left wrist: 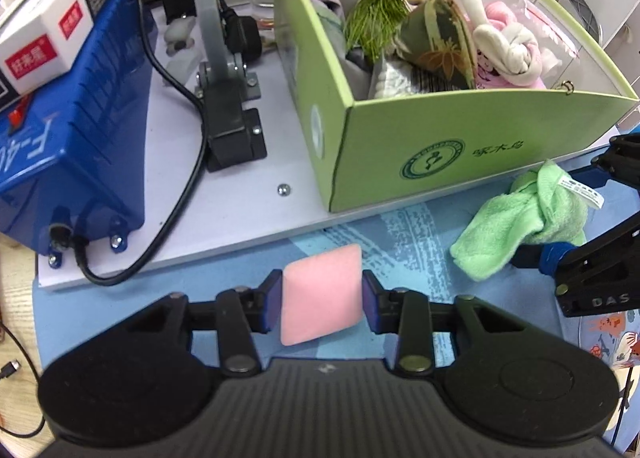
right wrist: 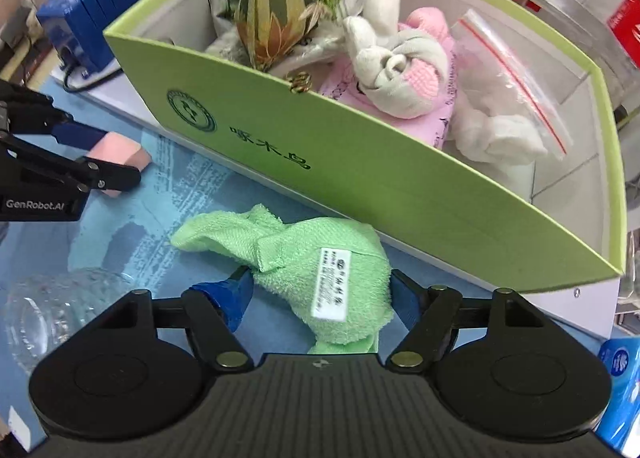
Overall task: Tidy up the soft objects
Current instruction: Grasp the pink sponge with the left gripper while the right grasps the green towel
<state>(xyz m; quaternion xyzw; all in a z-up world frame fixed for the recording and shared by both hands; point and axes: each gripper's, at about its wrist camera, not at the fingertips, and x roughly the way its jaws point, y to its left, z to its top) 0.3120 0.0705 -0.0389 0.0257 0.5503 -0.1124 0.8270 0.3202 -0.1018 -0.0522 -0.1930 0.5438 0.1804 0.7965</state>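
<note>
My left gripper [left wrist: 322, 300] is shut on a pink sponge [left wrist: 320, 296], just above the blue mat; it also shows in the right wrist view [right wrist: 120, 150]. My right gripper [right wrist: 320, 294] is shut on a green towel [right wrist: 312, 258] with a white label, in front of the green box; the towel also shows in the left wrist view [left wrist: 532, 218]. The green cardboard box [left wrist: 460, 146] holds several soft things: a white and pink knotted cloth [right wrist: 400, 58], a green-brown stuffed pouch [right wrist: 268, 18] and a tassel [left wrist: 372, 18].
A blue machine [left wrist: 72, 146] with a black cable [left wrist: 176, 186] and a grey lever stand [left wrist: 224, 78] sit on a white board left of the box. A clear glass [right wrist: 52, 314] lies at my right gripper's left. A blue tissue pack [right wrist: 620, 378] is at far right.
</note>
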